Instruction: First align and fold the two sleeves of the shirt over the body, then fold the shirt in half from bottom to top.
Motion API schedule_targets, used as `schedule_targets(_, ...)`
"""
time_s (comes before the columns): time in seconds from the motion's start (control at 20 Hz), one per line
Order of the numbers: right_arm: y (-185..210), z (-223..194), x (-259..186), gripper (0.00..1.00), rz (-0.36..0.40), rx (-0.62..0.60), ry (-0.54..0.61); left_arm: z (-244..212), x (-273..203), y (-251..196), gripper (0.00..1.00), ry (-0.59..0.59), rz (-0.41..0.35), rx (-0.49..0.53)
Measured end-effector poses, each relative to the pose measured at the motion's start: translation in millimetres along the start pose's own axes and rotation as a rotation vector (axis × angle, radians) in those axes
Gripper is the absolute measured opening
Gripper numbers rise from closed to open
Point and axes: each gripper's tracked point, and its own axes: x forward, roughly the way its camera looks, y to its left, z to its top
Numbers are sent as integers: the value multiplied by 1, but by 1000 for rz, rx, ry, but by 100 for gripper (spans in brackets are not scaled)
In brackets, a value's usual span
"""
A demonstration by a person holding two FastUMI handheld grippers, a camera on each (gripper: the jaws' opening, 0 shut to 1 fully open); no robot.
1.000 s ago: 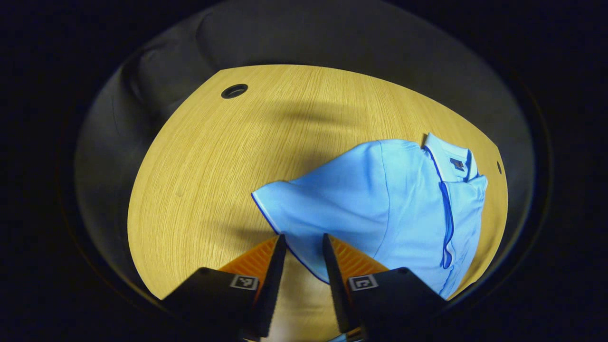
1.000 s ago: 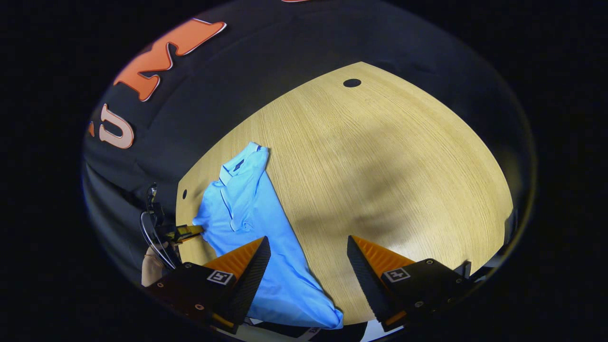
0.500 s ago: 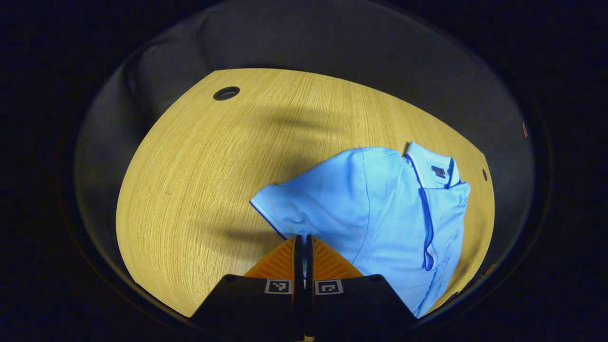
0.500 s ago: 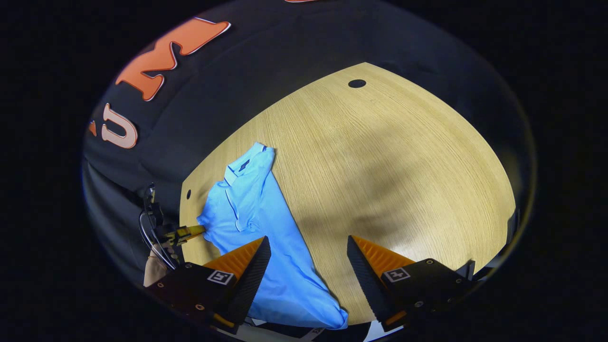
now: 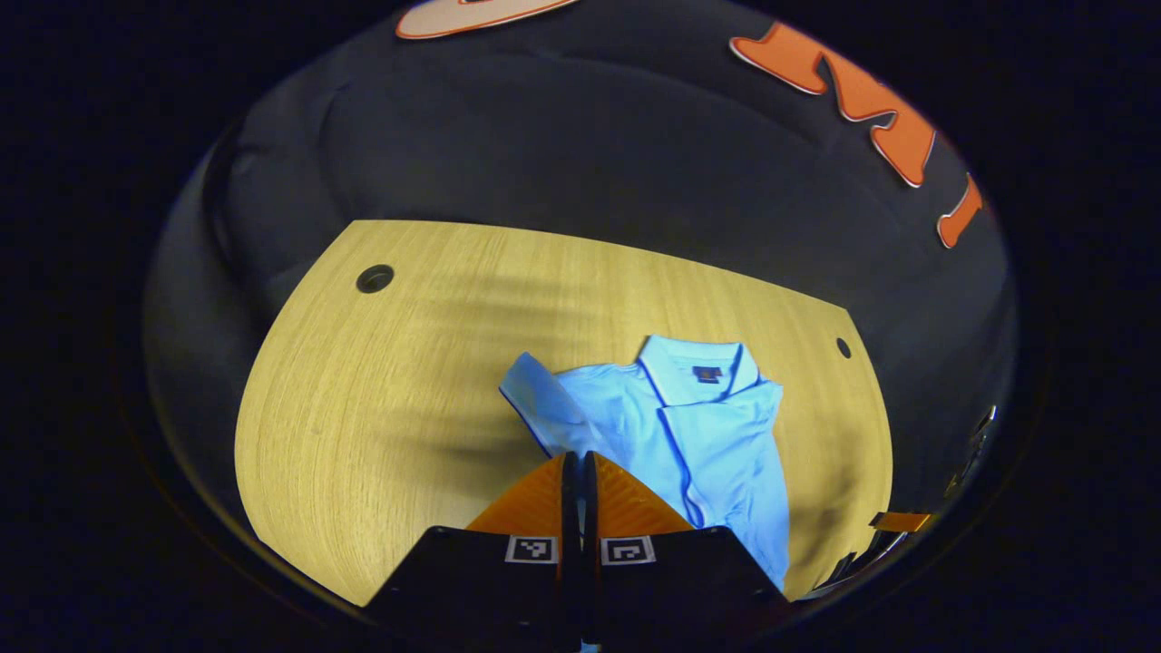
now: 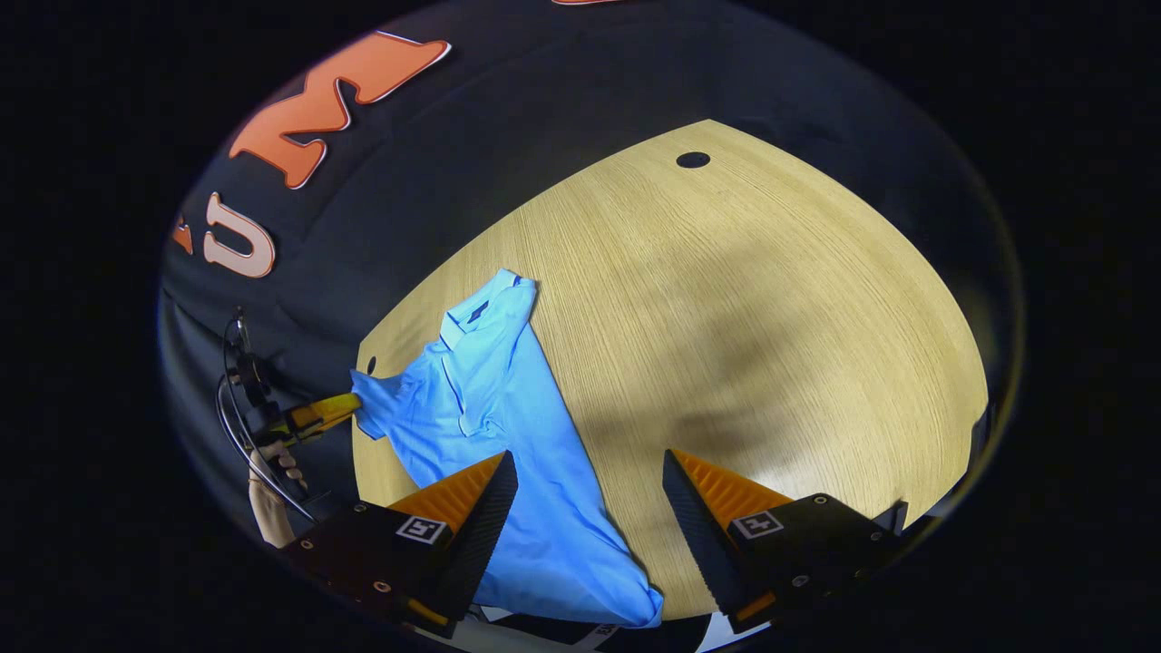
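A light blue polo shirt [image 5: 717, 444] lies face up on the wooden table [image 5: 381, 408], its collar [image 5: 694, 372] toward the far edge. My left gripper [image 5: 579, 462] is shut on the edge of one sleeve [image 5: 544, 404], which is lifted off the table. In the right gripper view this sleeve [image 6: 381, 404] stretches up to the left gripper [image 6: 352, 405], held by a hand [image 6: 272, 490]. My right gripper [image 6: 590, 490] stands open above the shirt's [image 6: 508, 426] lower side edge, nothing between its fingers.
The table has a round cable hole [image 5: 375, 277] at the far left and a small hole [image 5: 843, 347] at the far right. Bare wood [image 6: 771, 299] spreads to the right of the shirt. Black cloth walls the booth behind the table.
My left gripper went from open around the sleeve edge to shut on it, then rose and pulled the sleeve up off the table. The right gripper has hardly moved.
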Motion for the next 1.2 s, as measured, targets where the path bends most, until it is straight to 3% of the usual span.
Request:
schedule_targets(0.8, -68, -14, -30, 98, -31, 94, -21, -41, 47, -183, 4, 109, -189, 165)
schedule_targets(1.05, -75, -22, -32, 98, -42, 96, -7, -64, 69, -196, 3, 190, -127, 161)
schedule_targets(1.2, -73, -24, -31, 99, -44, 93, 2, -72, 74, -203, 13, 193, -154, 142)
